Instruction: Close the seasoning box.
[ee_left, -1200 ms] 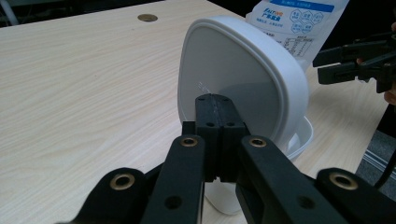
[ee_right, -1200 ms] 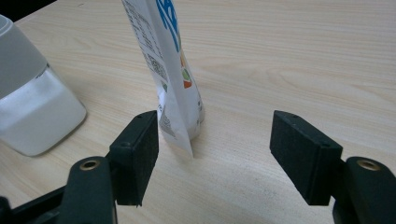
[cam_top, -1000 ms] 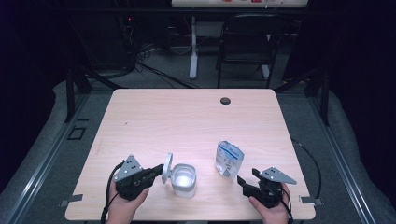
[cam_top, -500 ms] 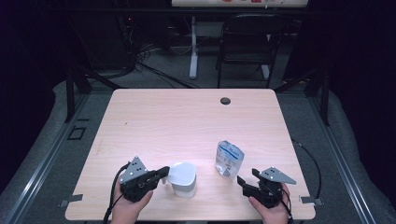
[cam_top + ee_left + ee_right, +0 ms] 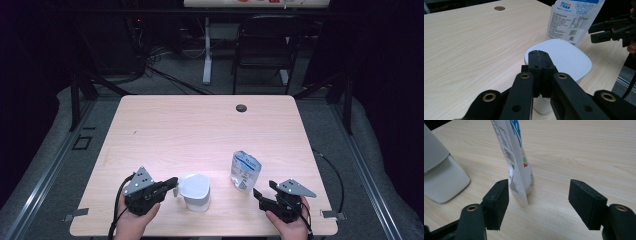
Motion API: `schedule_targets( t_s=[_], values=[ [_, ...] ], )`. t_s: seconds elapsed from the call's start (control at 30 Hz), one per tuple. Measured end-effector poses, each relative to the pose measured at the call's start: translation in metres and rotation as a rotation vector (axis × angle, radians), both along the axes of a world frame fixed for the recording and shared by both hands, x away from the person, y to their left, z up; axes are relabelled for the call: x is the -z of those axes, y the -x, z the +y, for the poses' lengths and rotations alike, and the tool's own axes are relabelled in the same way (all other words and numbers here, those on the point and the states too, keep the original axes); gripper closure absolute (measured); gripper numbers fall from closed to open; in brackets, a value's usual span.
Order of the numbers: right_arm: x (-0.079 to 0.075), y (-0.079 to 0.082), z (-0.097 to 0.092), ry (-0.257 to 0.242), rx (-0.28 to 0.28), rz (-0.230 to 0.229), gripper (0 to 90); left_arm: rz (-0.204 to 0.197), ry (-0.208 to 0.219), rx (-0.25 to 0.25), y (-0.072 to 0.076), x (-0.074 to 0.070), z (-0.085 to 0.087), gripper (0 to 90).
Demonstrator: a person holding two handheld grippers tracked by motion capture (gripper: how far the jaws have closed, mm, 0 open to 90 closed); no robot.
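A white lidded container (image 5: 195, 192) stands near the table's front edge, its lid (image 5: 565, 58) down flat. My left gripper (image 5: 174, 186) is shut, and its tips (image 5: 539, 53) sit at the lid's near edge; I cannot tell whether they pinch anything. To the container's right a white and blue stand-up pouch (image 5: 245, 170) stands upright. My right gripper (image 5: 258, 193) is open just in front of the pouch (image 5: 516, 157). The pouch base stands between and slightly beyond its pads (image 5: 499, 200), touching neither. The container's side (image 5: 439, 170) shows at that view's left.
The wooden table (image 5: 200, 130) has a dark round hole (image 5: 241, 108) near its far edge. A cable (image 5: 332, 170) trails off the right side. Beyond the table stand a chair (image 5: 265, 55) and floor cables in a dark room.
The container's lid, upright and open a second ago, has been swung down and now lies shut on the container. My left gripper followed it rightward. The right gripper stayed put.
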State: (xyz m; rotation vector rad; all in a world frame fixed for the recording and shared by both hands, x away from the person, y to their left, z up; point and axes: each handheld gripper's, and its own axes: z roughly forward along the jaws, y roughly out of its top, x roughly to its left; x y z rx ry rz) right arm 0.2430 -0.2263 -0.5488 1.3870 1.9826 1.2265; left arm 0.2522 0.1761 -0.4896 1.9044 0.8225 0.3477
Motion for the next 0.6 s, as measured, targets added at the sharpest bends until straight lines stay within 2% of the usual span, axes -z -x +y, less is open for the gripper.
schedule_targets(
  t_s=[0.23,0.37,0.6],
  values=[
    [0.0,0.0,-0.001,-0.001,0.002,-0.001,32.8,-0.003,0.005,-0.019,-0.001,-0.002,0.007,85.3],
    [-0.001,0.001,-0.002,-0.003,0.014,-0.02,33.2,-0.006,0.0,-0.032,-0.001,-0.004,0.011,82.3],
    [-0.001,0.001,-0.003,-0.003,0.012,-0.014,33.2,-0.011,0.0,-0.064,-0.001,-0.004,0.019,70.8]
  ],
)
